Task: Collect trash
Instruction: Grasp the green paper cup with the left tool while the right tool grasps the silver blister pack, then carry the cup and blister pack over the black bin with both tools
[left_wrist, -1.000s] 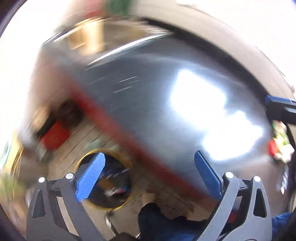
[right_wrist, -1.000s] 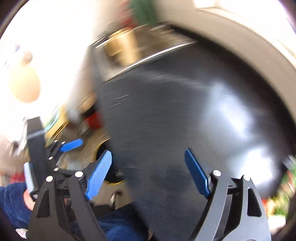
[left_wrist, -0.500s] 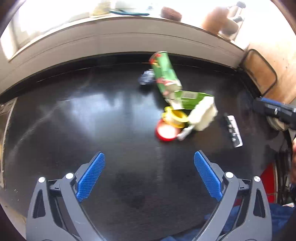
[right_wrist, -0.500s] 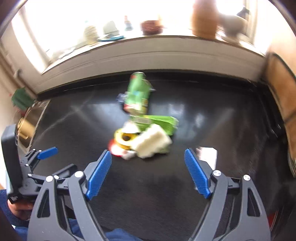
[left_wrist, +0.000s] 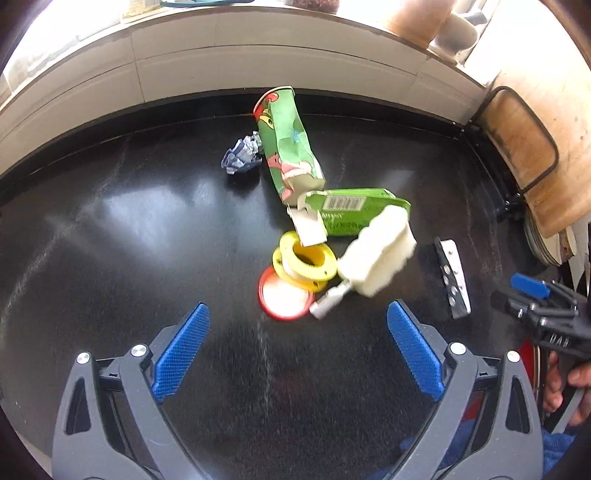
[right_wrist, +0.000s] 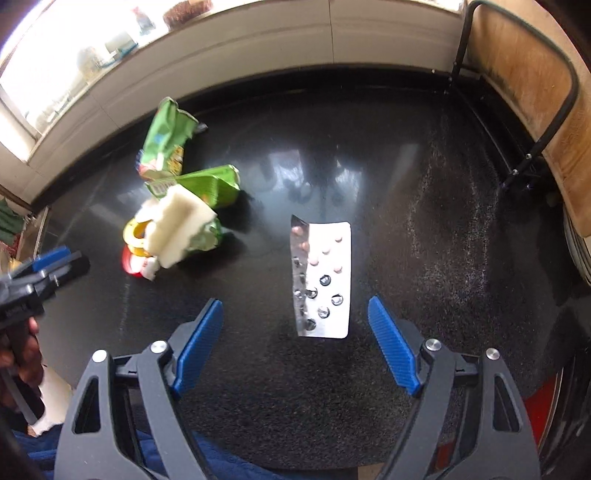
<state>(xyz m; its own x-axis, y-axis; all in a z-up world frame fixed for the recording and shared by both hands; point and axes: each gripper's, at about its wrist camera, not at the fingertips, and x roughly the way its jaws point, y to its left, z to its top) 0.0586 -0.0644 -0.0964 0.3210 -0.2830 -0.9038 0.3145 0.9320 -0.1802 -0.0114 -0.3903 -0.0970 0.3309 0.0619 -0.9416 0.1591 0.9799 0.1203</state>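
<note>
Your black countertop carries green cartons, a crumpled wrapper, yellow spool, red lid, sponge (piled together) and a blister pack.

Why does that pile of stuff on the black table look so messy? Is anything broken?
It is trash. The green carton is squashed flat, and a second green box is torn open. The pill sheet has popped, empty bubbles. A crumpled wrapper lies beside the carton. Nothing looks spilled.

bare countertop left, trash pile centre

Blister pack right of sponge, apart
</note>
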